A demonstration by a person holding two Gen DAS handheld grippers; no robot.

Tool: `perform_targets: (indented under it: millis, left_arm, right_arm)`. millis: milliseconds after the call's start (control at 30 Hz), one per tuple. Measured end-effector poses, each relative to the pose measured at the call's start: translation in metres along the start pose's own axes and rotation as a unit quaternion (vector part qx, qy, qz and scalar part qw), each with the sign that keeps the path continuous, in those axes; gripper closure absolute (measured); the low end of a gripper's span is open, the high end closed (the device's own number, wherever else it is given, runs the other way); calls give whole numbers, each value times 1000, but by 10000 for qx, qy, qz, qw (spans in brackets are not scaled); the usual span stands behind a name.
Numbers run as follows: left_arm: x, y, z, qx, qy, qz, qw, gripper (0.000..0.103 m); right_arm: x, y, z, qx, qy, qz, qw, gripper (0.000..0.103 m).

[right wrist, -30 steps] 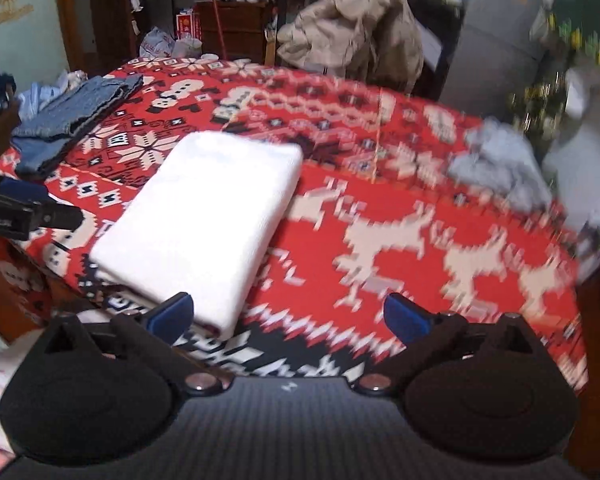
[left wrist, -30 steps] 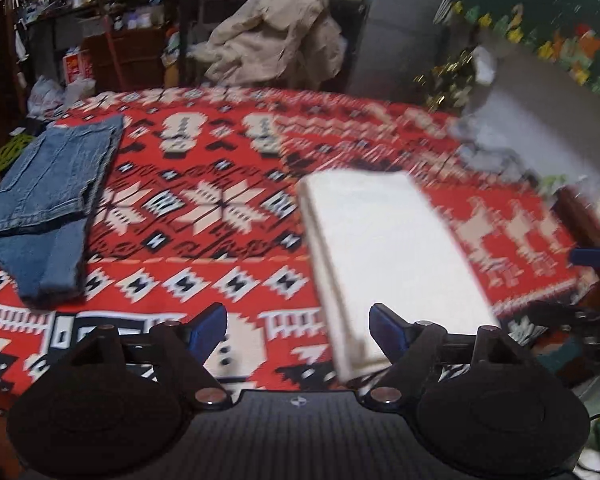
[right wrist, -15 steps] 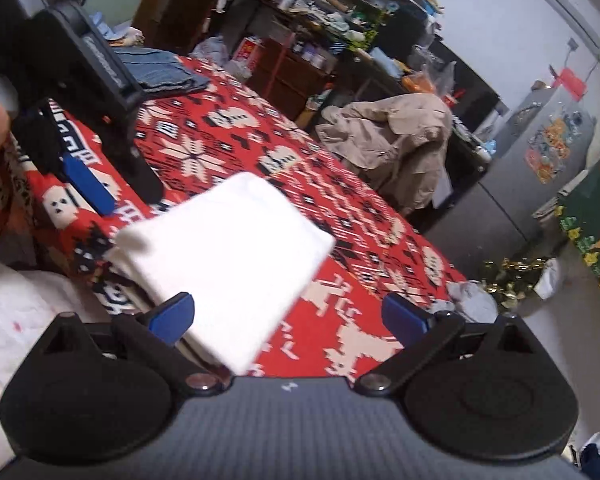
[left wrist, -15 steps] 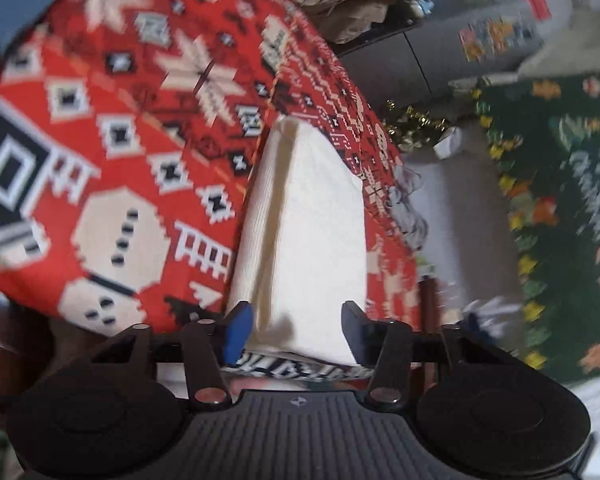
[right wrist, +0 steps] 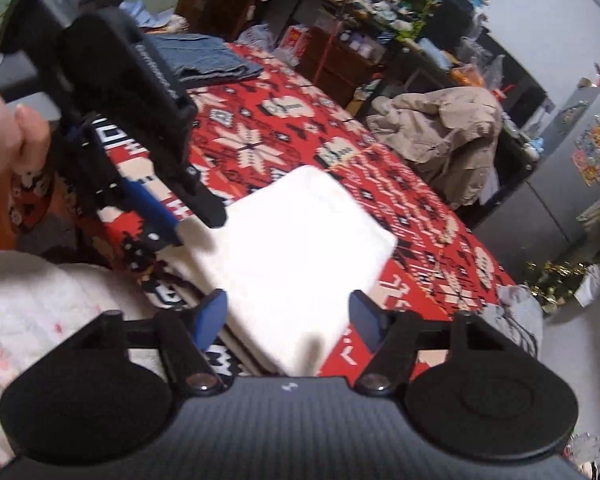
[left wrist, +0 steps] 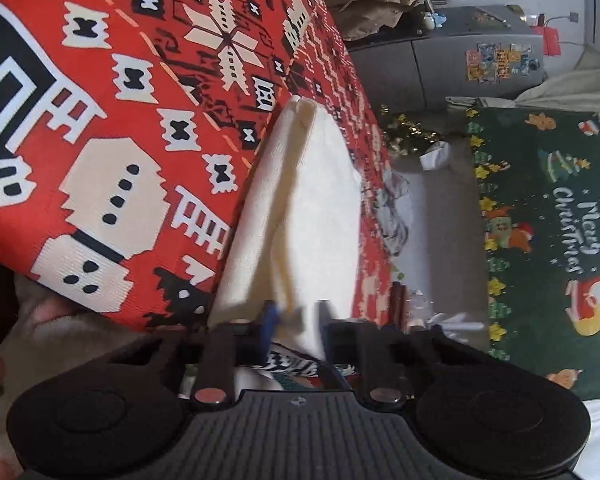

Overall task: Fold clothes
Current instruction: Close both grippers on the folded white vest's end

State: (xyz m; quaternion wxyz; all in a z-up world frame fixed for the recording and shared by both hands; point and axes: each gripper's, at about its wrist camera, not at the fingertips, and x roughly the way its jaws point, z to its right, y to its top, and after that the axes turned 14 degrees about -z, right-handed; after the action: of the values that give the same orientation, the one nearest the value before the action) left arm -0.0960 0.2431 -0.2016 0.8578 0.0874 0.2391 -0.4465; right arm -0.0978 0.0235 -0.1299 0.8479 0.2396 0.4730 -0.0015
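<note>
Am pinching soft folded white cloth (left wrist: 320, 216) corner with left gripper (left wrist: 296, 320); right gripper (right wrist: 288, 316) closing astride near edge, pads not touching; woven red blanket (left wrist: 112, 128) underneath.

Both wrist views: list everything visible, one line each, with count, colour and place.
folded cloth: one, white, near edge of the bed.
blanket: one, red with white and black pattern, covering the bed.
jeans: one, blue, folded, far corner of the blanket.
jacket: one, beige, heaped beyond the bed.
fridge: one, grey, stickers on it, by the wall.
Christmas mat: one, dark green, on the floor.
left tool: one, black with blue pads, closing on the cloth's near corner.
right tool: one, closing, cloth's near edge between its pads.
hand: one, holding the left tool.
</note>
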Motion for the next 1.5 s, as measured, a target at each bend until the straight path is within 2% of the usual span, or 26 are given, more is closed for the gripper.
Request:
perform_targets:
  millis: [100, 200, 300, 500, 800, 1500]
  left_arm:
    - [1, -2, 1, 42, 142, 56, 9999, 94]
    - [-4, -5, 2, 125, 95, 109, 9998, 94]
    - [-5, -5, 3, 139, 45, 117, 9998, 94]
    - [-5, -3, -3, 21, 19, 72, 10000, 94]
    - [-5, -2, -10, -100, -66, 3, 9999, 94]
    - [-7, -1, -15, -194, -118, -34, 9997, 94]
  right_arm:
    - [4, 3, -8, -294, 149, 16, 9995, 48]
    - [7, 8, -19, -635, 261, 90, 9976, 64]
    - [10, 13, -30, -926, 355, 223, 9948, 68]
    - [21, 21, -53, -1380, 105, 414, 9895, 89]
    - [32, 15, -51, -1351, 50, 300, 9904, 95]
    - [28, -26, -18, -1002, -329, -212, 9942, 96]
